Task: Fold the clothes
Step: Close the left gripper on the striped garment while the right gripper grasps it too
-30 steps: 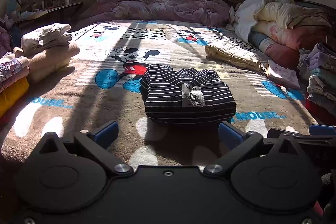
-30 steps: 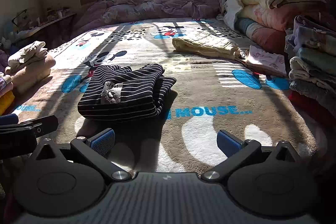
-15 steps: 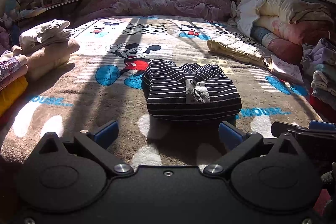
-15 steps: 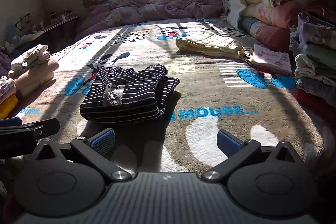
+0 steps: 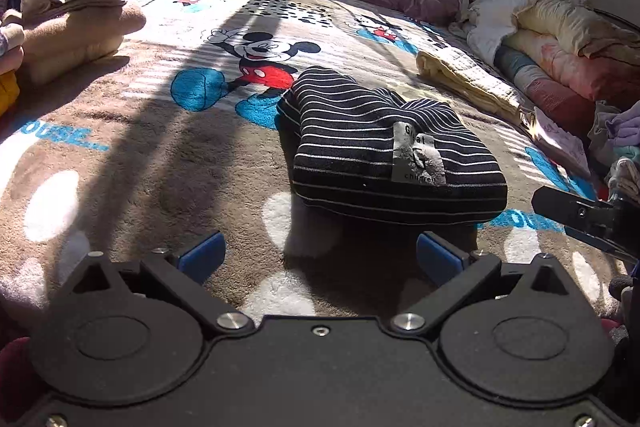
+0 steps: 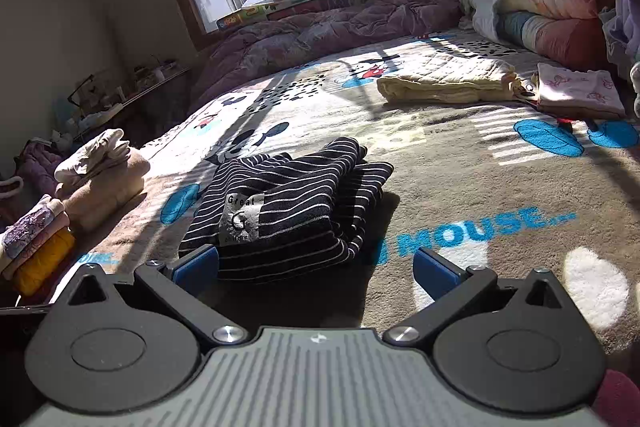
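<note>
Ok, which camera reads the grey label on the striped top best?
Right wrist: the label lies flat enough to read "Great" and a big G. On the left wrist view the same label is creased and sunlit, and its top word is partly broken up.

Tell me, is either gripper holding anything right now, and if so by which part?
Nothing is held. The left gripper and the right gripper are both open and empty, and the folded striped garment lies on the Mickey Mouse blanket ahead of them.

A folded black garment with thin white stripes [image 5: 384, 155] lies flat on the cartoon-mouse blanket [image 5: 160, 147], grey label up
</note>
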A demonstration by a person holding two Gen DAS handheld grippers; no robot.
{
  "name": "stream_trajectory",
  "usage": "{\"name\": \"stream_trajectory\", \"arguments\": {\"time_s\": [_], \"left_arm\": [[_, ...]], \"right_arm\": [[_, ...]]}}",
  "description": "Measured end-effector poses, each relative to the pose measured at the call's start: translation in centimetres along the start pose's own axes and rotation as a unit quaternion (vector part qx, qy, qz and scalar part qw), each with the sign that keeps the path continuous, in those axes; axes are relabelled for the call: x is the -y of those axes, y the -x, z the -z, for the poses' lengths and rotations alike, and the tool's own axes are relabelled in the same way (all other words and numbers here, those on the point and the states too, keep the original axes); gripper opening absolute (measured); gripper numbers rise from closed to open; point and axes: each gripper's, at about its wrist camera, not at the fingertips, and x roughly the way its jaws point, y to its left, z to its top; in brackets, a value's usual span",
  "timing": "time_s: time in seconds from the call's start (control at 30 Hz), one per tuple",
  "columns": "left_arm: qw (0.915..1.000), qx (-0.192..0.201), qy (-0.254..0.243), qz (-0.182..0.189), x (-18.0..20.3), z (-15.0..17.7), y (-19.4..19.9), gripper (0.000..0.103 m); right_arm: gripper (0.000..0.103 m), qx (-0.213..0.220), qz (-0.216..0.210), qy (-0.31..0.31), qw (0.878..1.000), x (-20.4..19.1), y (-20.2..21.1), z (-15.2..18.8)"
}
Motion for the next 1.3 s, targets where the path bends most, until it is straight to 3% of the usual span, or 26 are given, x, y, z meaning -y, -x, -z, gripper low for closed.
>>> {"name": "stream_trajectory", "arguments": {"time_s": [0.07,0.2,0.33,0.5,0.73,0.87,0.93,1.0,1.03,1.1,1.2,1.3], "left_arm": [[0.9997,0.018,0.017,0.007,-0.8,-0.3,-0.7,0.103],[0.9988,-0.025,0.03,0.031,-1.9,-1.6,-3.3,0.103],[0.9987,-0.022,0.022,0.04,-2.7,-3.7,-5.3,0.103],[0.9974,-0.016,0.017,0.068,-2.9,-7.7,-8.9,0.102],[0.9944,-0.01,0.02,0.103,-3.0,-10.8,-13.5,0.095],[0.9929,-0.014,0.022,0.116,-3.1,-10.8,-15.1,0.069],[0.993,-0.015,0.017,0.116,-2.9,-10.7,-15.6,0.067],[0.9933,-0.017,0.007,0.114,-2.4,-10.5,-15.8,0.04],[0.9935,-0.018,0.001,0.112,-2.2,-10.4,-15.8,0.034],[0.9943,-0.019,-0.015,0.104,-1.6,-10.2,-15.7,0.027],[0.9955,-0.016,-0.032,0.088,-0.8,-10.0,-15.1,0.013],[0.9952,-0.003,-0.047,0.086,-0.1,-9.8,-14.0,0.01]], "right_arm": [[0.102,0.006,-0.012,-0.011,1.0,0.4,-1.6,-0.8],[0.102,0.011,-0.048,-0.041,0.998,1.7,-4.7,-2.0],[0.1,0.021,-0.095,-0.064,0.993,2.9,-8.2,-4.0],[0.079,0.013,-0.104,-0.047,0.993,3.9,-11.5,-4.7],[0.076,-0.003,-0.11,-0.03,0.993,5.6,-14.7,-4.9],[0.075,-0.005,-0.118,-0.048,0.992,6.4,-15.6,-4.7],[0.069,-0.003,-0.128,-0.041,0.991,6.1,-15.8,-4.5],[0.067,-0.005,-0.134,-0.032,0.99,5.6,-16.0,-4.2],[0.058,-0.007,-0.137,-0.028,0.99,5.4,-16.1,-4.0],[0.048,-0.007,-0.14,-0.02,0.99,5.1,-16.3,-3.7],[0.043,-0.001,-0.143,-0.02,0.99,5.1,-16.5,-4.0],[0.026,0.01,-0.15,-0.017,0.989,5.0,-16.1,-3.9]]}}
